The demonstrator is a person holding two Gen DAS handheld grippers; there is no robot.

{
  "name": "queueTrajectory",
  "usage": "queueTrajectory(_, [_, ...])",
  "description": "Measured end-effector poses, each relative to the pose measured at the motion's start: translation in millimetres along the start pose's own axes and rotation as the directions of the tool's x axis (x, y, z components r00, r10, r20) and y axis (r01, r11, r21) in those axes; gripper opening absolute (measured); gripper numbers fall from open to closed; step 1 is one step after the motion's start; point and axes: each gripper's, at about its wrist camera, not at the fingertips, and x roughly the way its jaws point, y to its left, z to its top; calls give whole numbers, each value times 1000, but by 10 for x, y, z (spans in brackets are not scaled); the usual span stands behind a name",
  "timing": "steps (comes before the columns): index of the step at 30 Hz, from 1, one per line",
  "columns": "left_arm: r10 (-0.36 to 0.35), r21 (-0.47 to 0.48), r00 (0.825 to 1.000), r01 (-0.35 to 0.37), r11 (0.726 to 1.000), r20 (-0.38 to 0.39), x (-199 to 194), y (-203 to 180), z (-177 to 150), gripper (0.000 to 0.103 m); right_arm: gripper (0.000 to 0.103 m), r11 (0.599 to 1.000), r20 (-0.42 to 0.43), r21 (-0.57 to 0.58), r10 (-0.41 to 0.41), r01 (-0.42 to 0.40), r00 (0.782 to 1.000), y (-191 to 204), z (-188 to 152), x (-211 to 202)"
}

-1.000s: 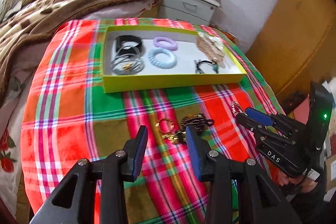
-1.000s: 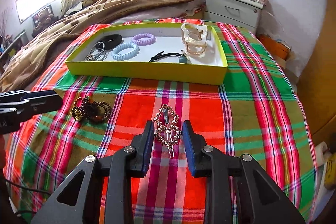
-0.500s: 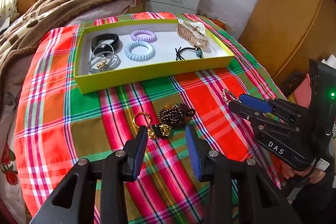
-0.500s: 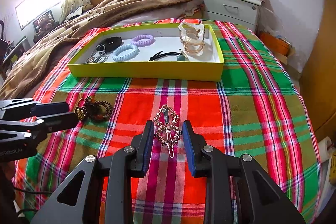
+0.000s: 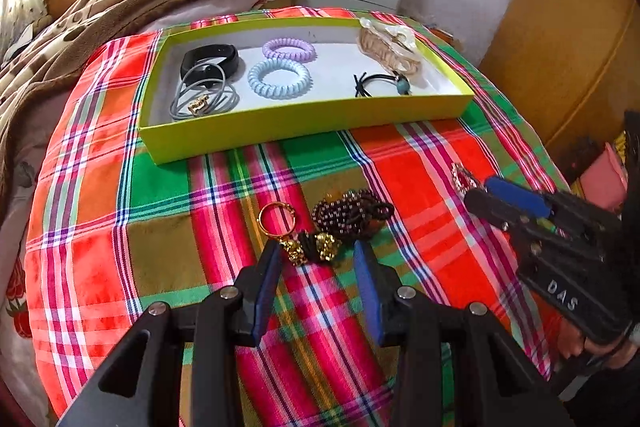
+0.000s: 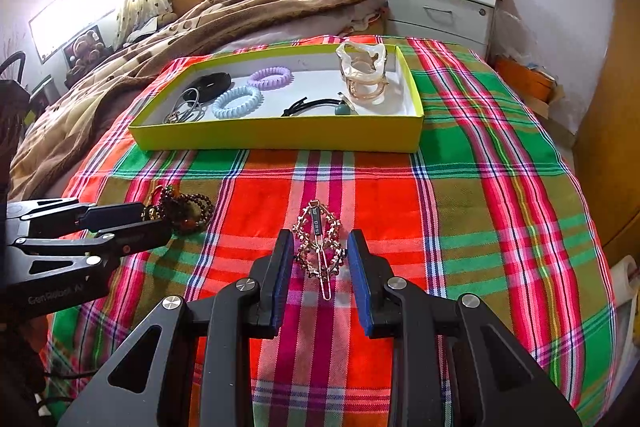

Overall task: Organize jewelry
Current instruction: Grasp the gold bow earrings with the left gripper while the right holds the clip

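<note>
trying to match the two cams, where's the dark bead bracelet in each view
Left wrist: the dark bead bracelet lies centre frame on the plaid cloth, just beyond the open left tool, nearer than the yellow tray.
Right wrist: the bracelet sits at left, beside the left tool's tips, well left of the gold hair clip.
Shared landmark: the yellow tray, behind the bracelet in both.

Jewelry count — nine pieces, two tools, one tray

Beyond the tools, the yellow tray (image 6: 280, 139) holds two coil hair ties (image 6: 237, 101), one black band (image 5: 210, 61), one grey elastic bundle (image 5: 204, 97), one beaded elastic (image 6: 320, 107), two claw clips (image 6: 362, 73) — nearer, one bead bracelet bunch (image 5: 348, 215) and one hairpin (image 6: 319, 245).
</note>
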Motion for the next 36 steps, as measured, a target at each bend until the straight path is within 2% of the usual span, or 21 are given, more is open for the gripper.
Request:
queueTrajectory(5, [19,-12,1000,-19,1000,6,20,-17,7,39,29,1000,3,6,6,-6,1000,-30,-2,-11])
queueTrajectory(8, [32,-21,999,-32,999,8,23,-1,17,31,29,1000,3,9,7,-7,1000,-41,-5,-9])
queueTrajectory(12, [28,-36,1000,-27,999,6,5,41,4,27,29,1000,4,9,7,-7,1000,-36,-8,-14])
queueTrajectory(23, [-14,-54,1000,14,998,7,-79,83,-109,25,29,1000,10,14,-8,8,1000,-44,-12,-57])
queueTrajectory(36, [-5,-63,999,8,998,53,-277,178,-102,25,29,1000,34,-9,-7,8,999,67,55,-160])
